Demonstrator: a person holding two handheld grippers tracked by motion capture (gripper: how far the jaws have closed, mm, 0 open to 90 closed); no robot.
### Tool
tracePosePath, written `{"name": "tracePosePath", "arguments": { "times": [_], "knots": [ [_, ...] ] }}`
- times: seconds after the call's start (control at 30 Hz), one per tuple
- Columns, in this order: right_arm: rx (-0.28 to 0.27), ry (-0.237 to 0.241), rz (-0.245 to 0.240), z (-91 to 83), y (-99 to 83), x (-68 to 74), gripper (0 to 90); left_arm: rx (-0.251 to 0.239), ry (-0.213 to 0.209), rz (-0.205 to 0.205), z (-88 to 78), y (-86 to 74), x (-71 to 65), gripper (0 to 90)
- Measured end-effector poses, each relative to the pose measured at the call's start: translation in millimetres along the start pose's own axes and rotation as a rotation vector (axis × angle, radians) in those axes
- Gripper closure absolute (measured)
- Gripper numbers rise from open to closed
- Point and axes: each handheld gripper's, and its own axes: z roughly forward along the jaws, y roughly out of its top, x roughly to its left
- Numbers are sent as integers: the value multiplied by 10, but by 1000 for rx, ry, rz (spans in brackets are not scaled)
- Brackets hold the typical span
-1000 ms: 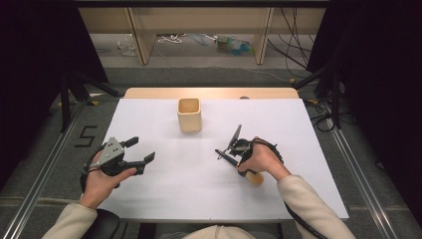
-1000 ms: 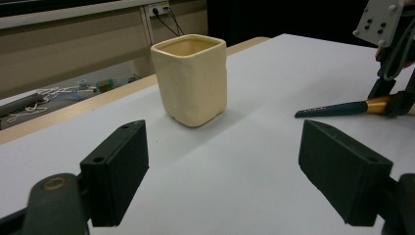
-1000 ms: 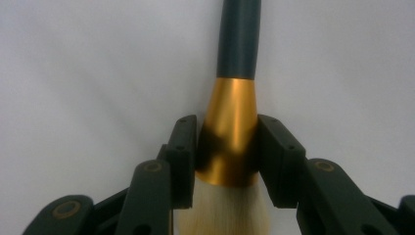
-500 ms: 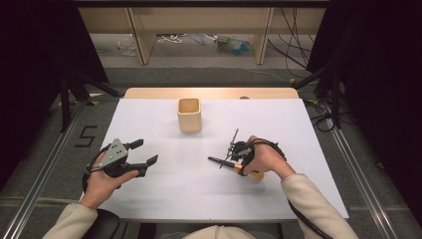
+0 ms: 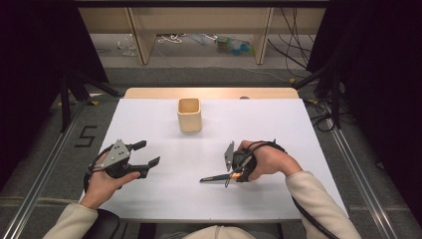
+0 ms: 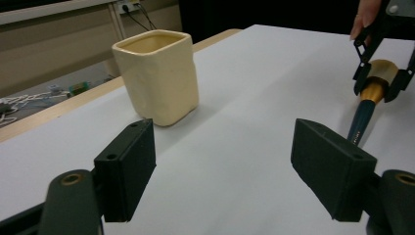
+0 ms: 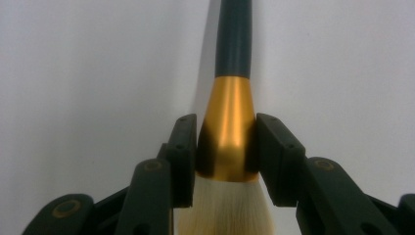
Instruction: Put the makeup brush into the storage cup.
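- Since the earlier frame, the brush [image 5: 215, 178] has been swung from pointing up toward the cup [image 5: 189, 114] to lying almost level, handle aimed leftward, low over the tabletop [image 5: 298, 124] and well short of the cup.
- Left gripper [image 5: 147, 154], on the near left of the cup, is seen with its jaws apart around nothing, after having just been closing a little; if it is swept toward the cup, the cup could be knocked over.
- Right gripper [image 7: 226, 147], on the near right of the cup, is clamped on the brush's gold ferrule [image 7: 227, 122]; since that metal looks smooth and tapered, the brush could likely slip or pivot when tilted upright for the cup.
- A handle tip brought in too low could strike the cup's wall.
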Motion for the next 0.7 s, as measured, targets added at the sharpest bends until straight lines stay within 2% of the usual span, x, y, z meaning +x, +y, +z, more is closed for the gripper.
{"name": "tracePosePath", "arguments": {
  "times": [0.03, 0.07, 0.13, 0.17, 0.27, 0.3, 0.33, 0.37, 0.4, 0.47, 0.6, 0.63, 0.7],
  "knots": [
    [41, 5, 7, -27, -4, 18, 623, -1, -16, 6, 16, 1, -14, 245],
    [37, 4, 24, -34, 2, 35, 623, 5, -23, 11, 21, 4, -24, 246],
    [55, 3, -5, -52, 2, 26, 623, 12, -45, 19, 42, 13, -59, 248],
    [57, 8, 2, -58, 9, 30, 623, 14, -59, 20, 58, 15, -77, 251],
    [75, 8, -27, -68, 25, 28, 623, 33, -95, 35, 108, 31, -150, 261],
    [82, 8, -21, -73, 35, 33, 623, 37, -113, 39, 128, 37, -178, 263],
    [84, 19, -10, -75, 42, 40, 623, 38, -129, 41, 151, 42, -208, 263],
    [81, 18, -11, -77, 53, 44, 623, 43, -145, 64, 172, 53, -227, 265],
    [87, 22, 6, -83, 64, 54, 623, 53, -156, 63, 191, 58, -263, 267],
    [104, 18, -27, -93, 77, 34, 623, 59, -183, 69, 244, 68, -333, 271],
    [99, 19, -15, -112, 128, 49, 624, 86, -235, 88, 359, 70, -470, 291],
    [114, 16, -44, -121, 136, 35, 624, 96, -248, 91, 390, 68, -501, 297],
    [103, 19, -28, -123, 164, 54, 624, 108, -268, 109, 446, 75, -553, 301]
  ]
}}
